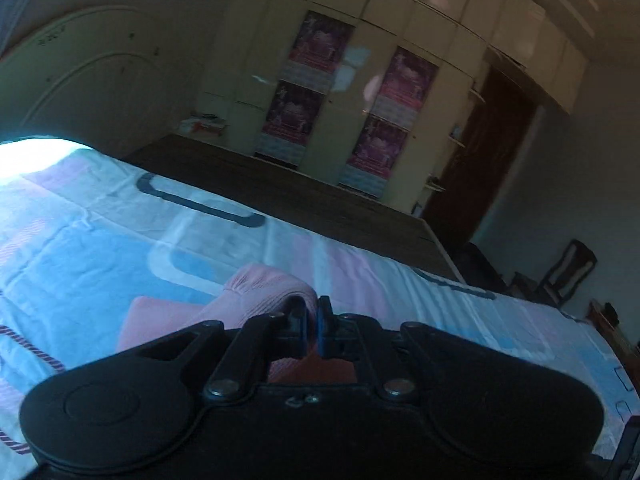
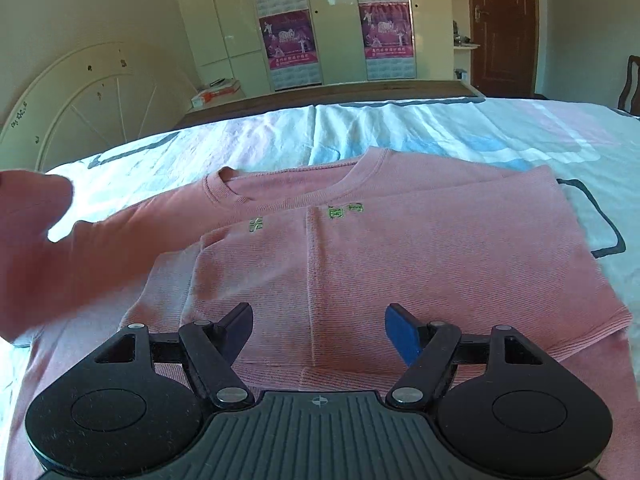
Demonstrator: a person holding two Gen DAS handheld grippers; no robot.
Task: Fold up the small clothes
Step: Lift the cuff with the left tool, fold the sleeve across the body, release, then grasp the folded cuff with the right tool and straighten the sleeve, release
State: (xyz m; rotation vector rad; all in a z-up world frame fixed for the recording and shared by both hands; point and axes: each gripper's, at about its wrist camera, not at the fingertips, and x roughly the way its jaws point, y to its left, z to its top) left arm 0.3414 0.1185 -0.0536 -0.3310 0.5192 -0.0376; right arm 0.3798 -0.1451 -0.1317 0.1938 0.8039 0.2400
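A: left gripper (image 1: 311, 320) is clamping pink fabric – jaws are closed on it, cloth is bunching up between the pads. Looks like a sleeve end of the shirt (image 2: 400, 248)

B: agreed. From the right wrist view a pink mass is hanging at the left edge, off the bed (image 2: 440, 128) – probably that same sleeve being carried, blurred though, can't be sure

A: right gripper (image 2: 319, 330) is standing open, hovering over the shirt's lower hem, nothing between the fingers. Not touching cloth as far as I'm seeing

B: shirt is lying flat on the bedsheet, collar pointing away from us, right side already folded in over the body, seam running down the middle

A: so the step in hand is bringing the left sleeve across, I'm guessing

B: risks – grip is only pinching a bunched edge, so it could be slipping out mid-swing. Also nothing is pinning the body, so pulling the sleeve might be dragging the whole shirt sideways and undoing the right fold

A: and dropping the sleeve crooked would be leaving a lump under the next fold – right gripper should be pressing the hem down first
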